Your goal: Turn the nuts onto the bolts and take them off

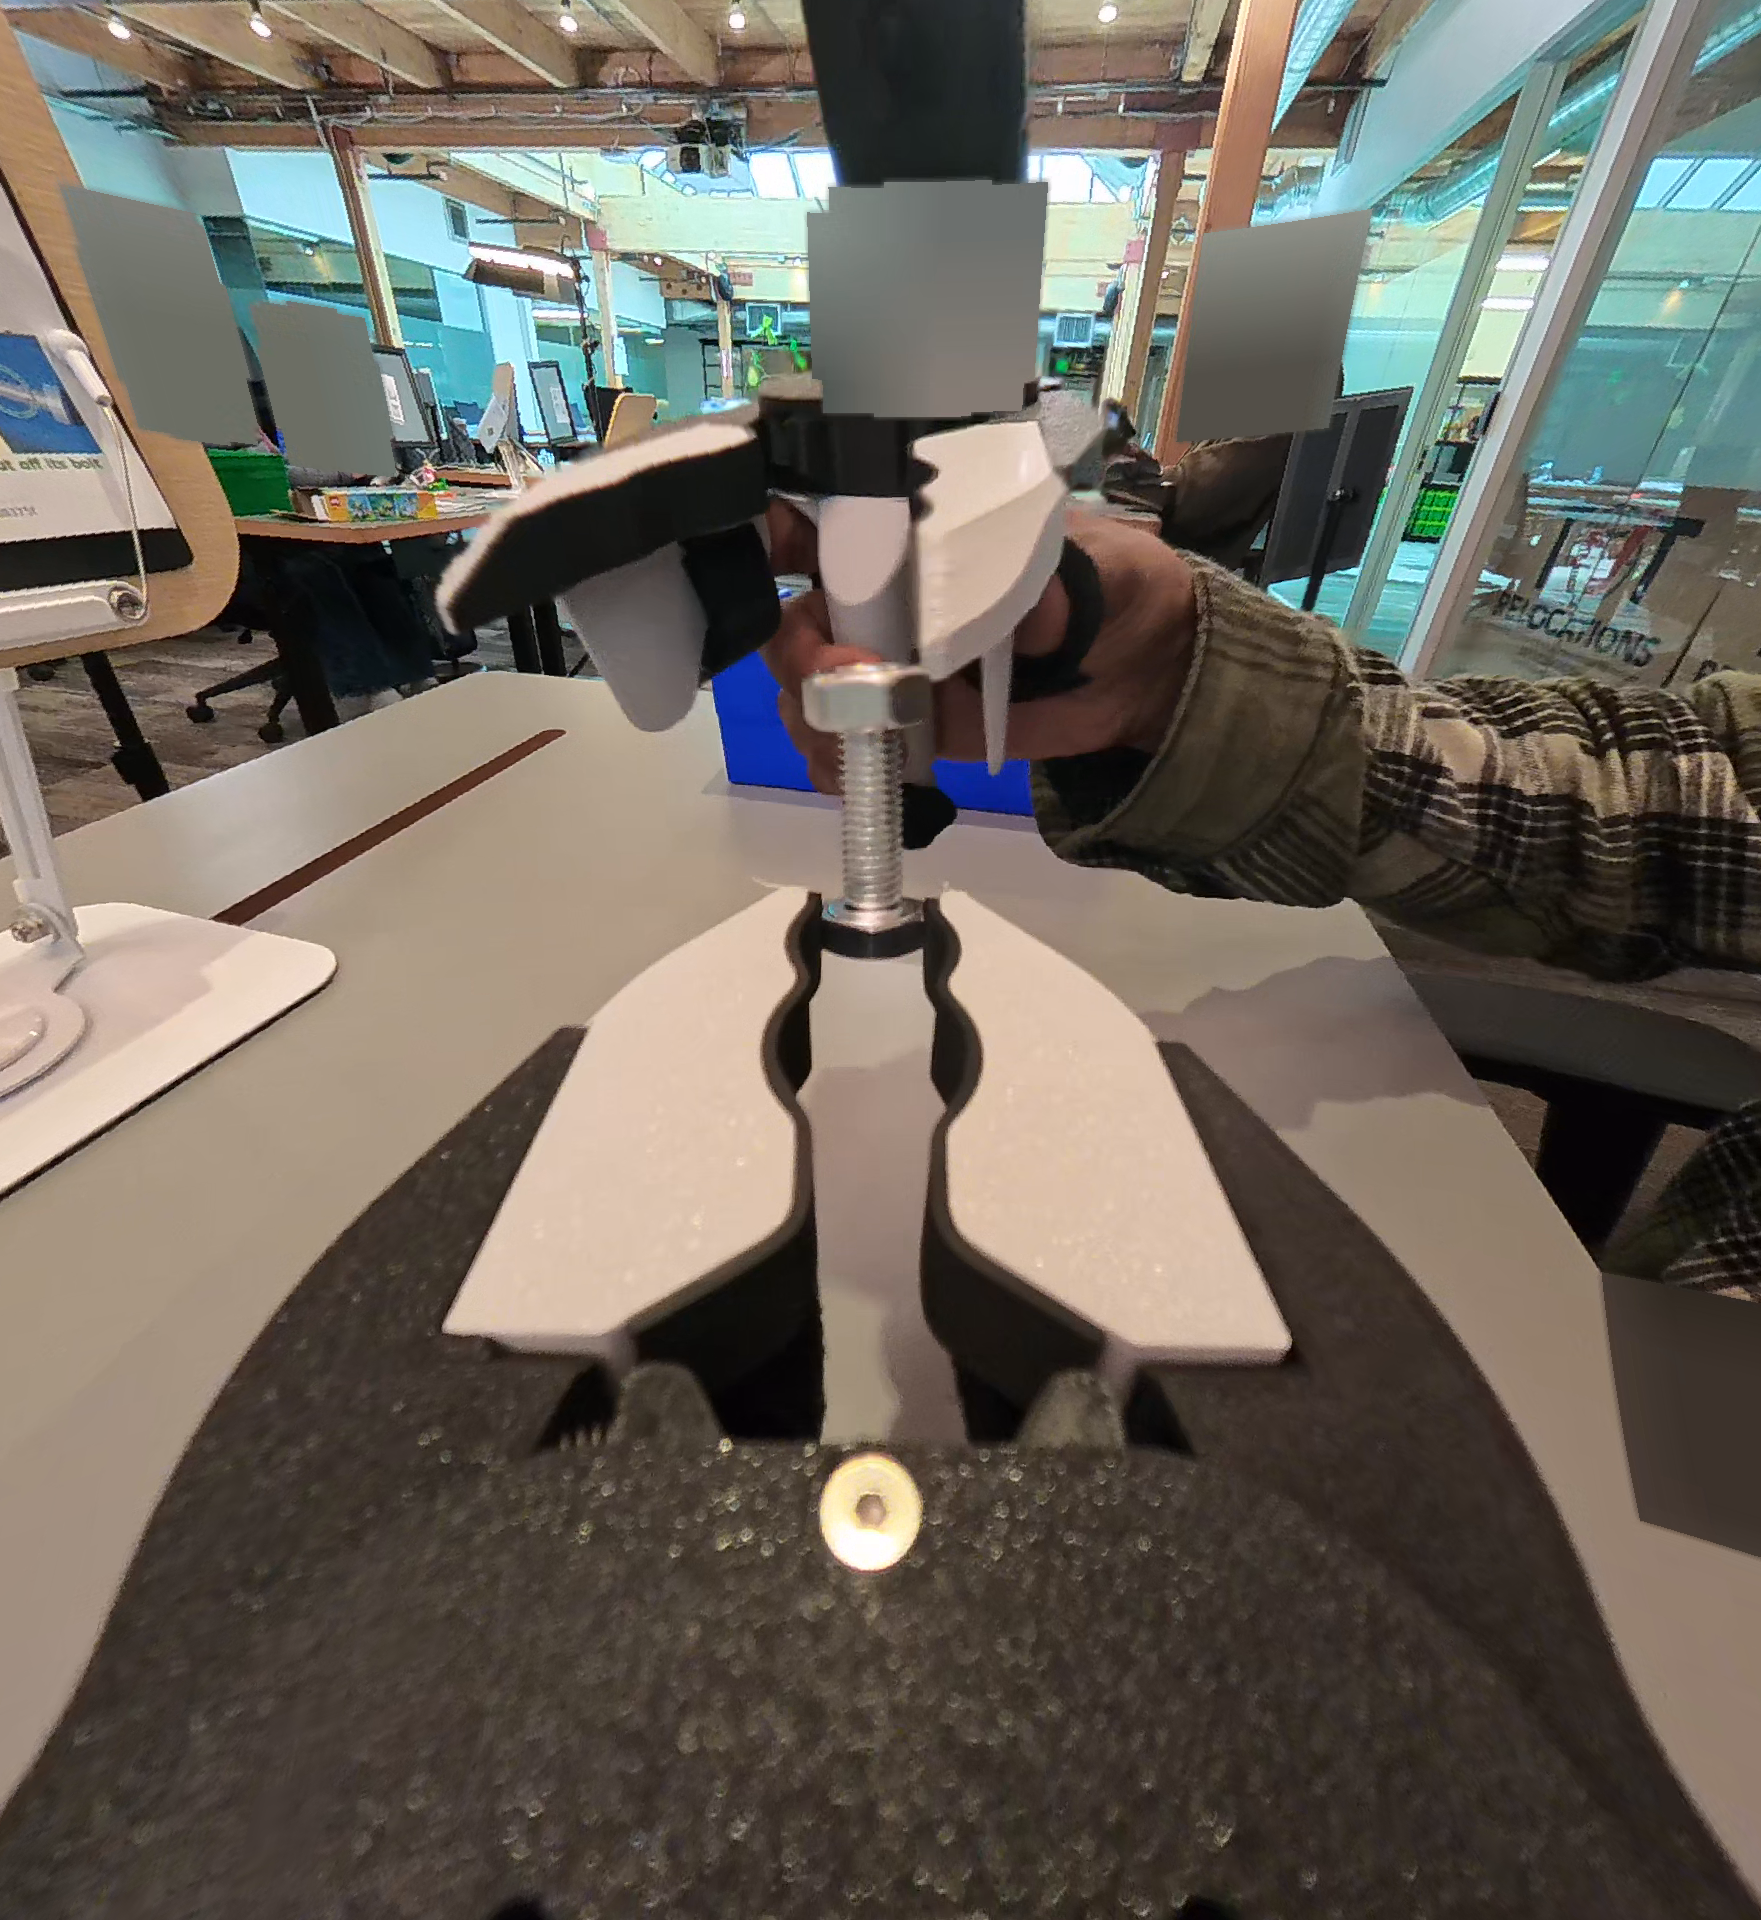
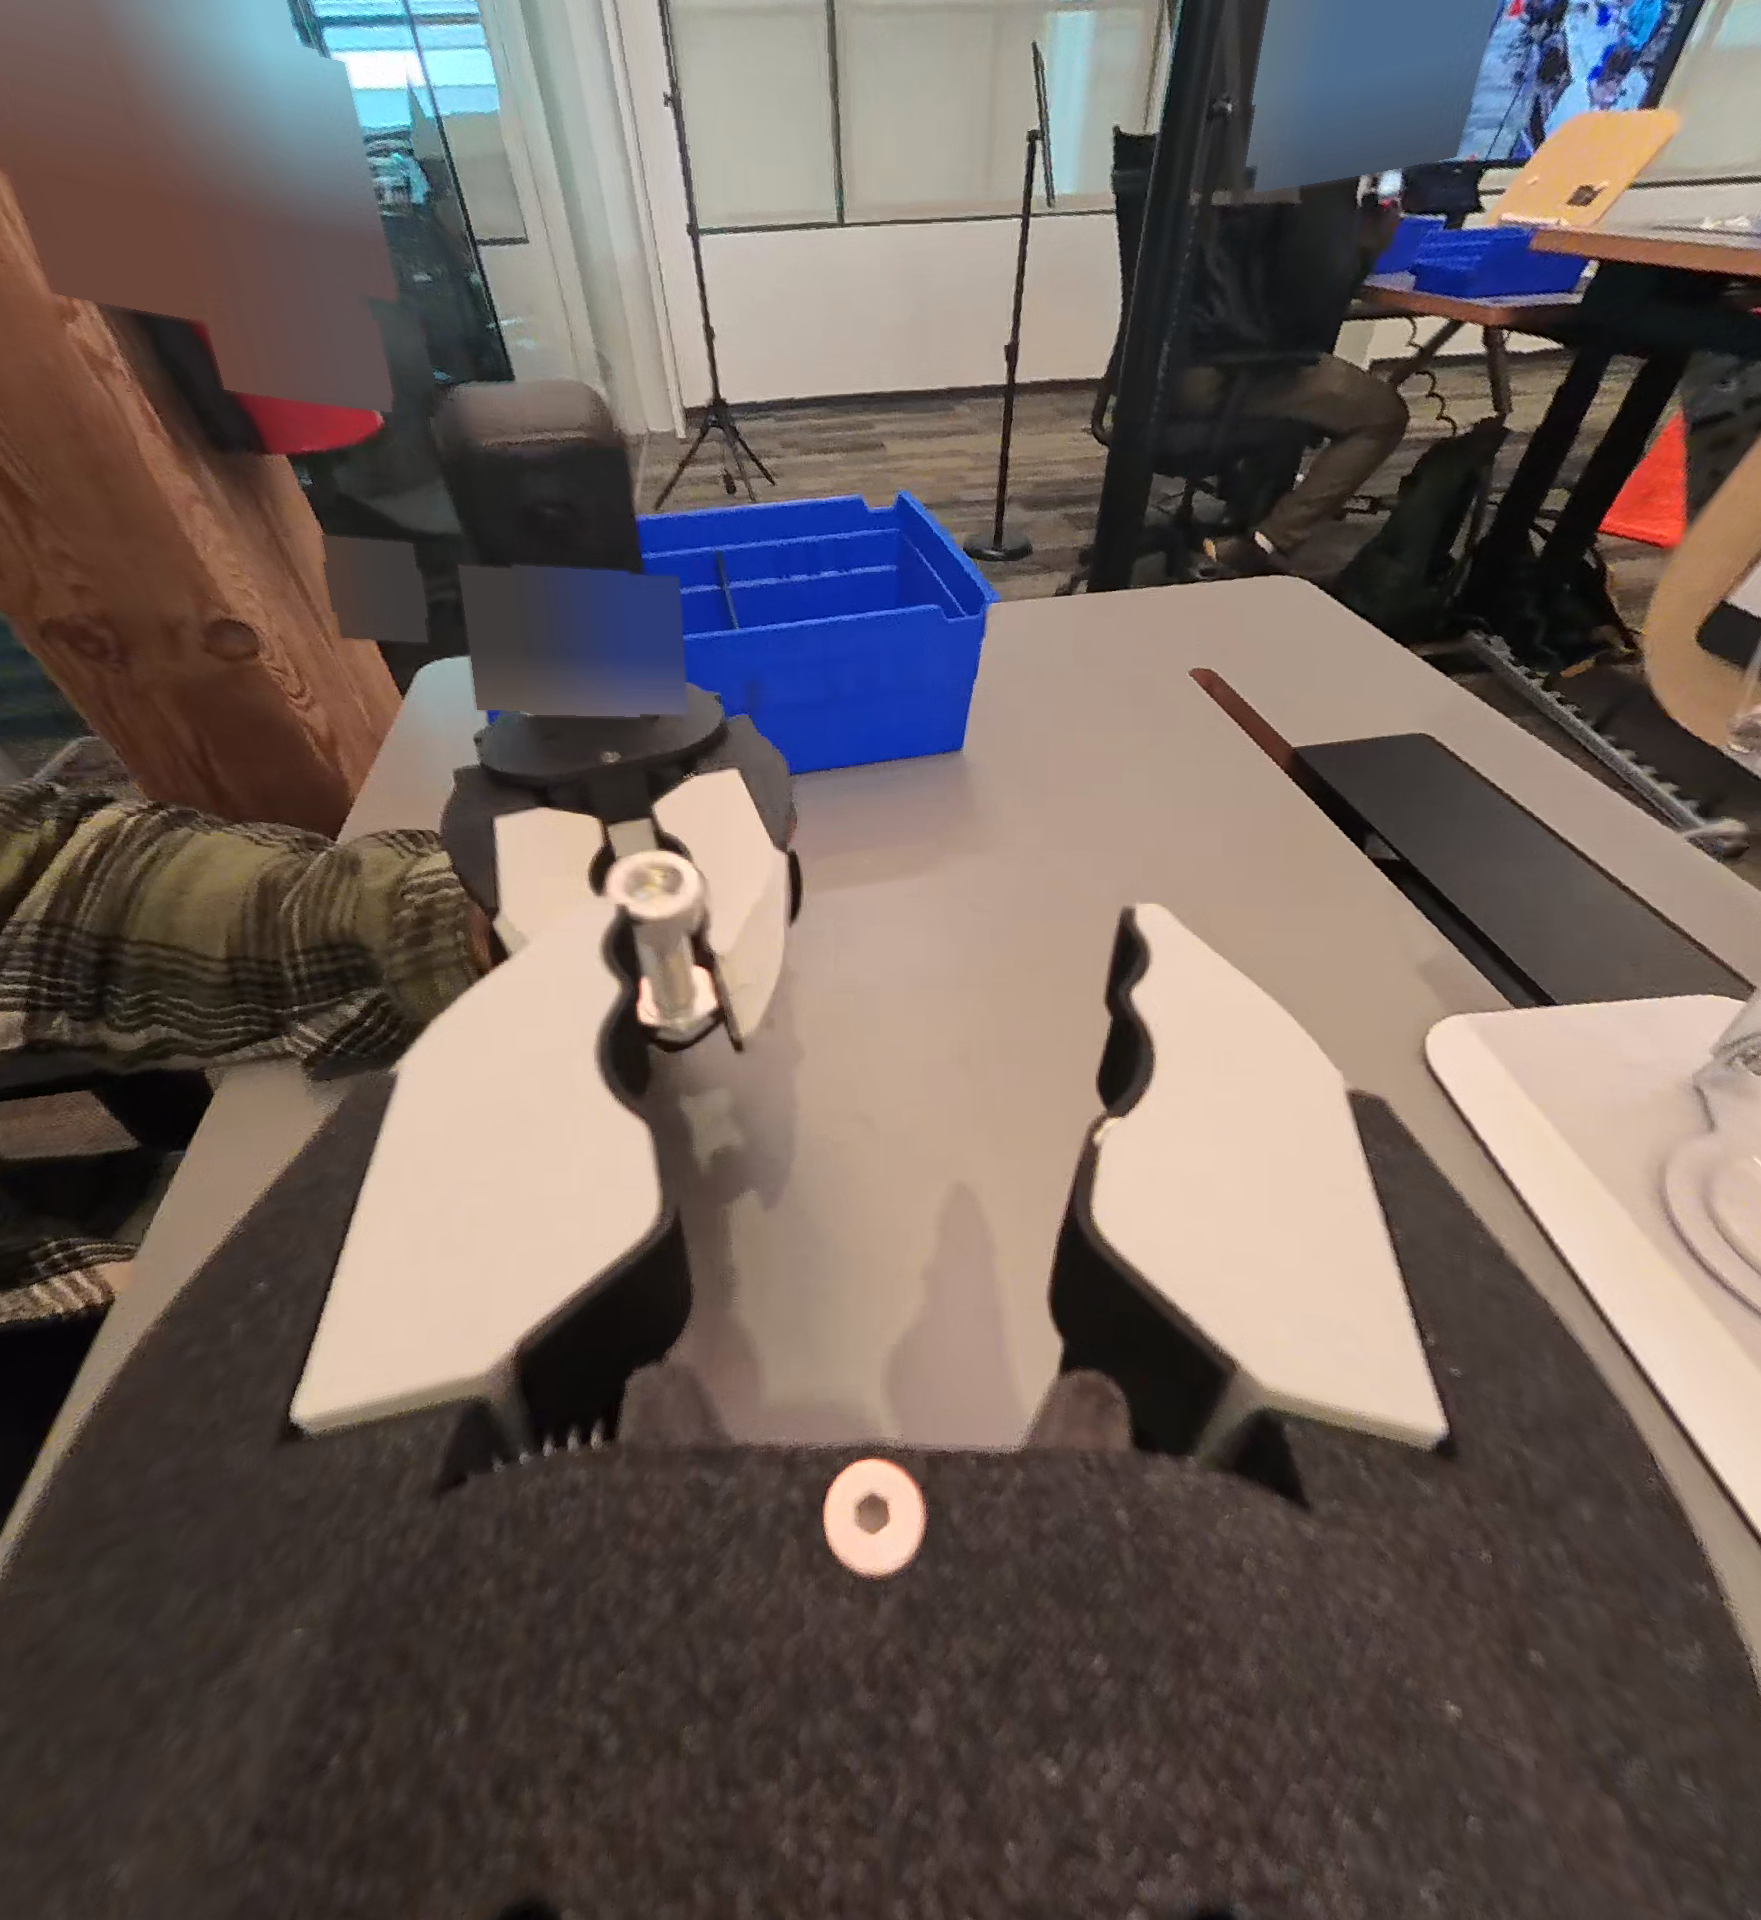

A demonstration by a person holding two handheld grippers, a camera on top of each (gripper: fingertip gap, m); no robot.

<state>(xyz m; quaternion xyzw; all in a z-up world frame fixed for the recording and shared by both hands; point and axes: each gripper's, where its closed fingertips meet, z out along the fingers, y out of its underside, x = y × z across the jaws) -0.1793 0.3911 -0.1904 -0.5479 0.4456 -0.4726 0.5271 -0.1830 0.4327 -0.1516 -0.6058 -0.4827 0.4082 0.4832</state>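
— Two grippers met over the grey table [image 2: 1011, 831]; how were they set?
— The left gripper [image 1: 871, 914] was clamped narrow on the bolt [image 1: 863, 821] head, shank upright. The right gripper [image 2: 871, 977] came down from above, jaws wide, one finger beside the hex nut [image 1: 865, 698] at the shank's top.
— Room?
— A blue bin [image 2: 834, 634] sat at the far edge, a white stand base [image 1: 117, 1029] near a side edge.

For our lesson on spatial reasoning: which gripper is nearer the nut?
Right. The right gripper is open with the nut beside one finger; the left gripper clamps the bolt head, at the shaft's other end.
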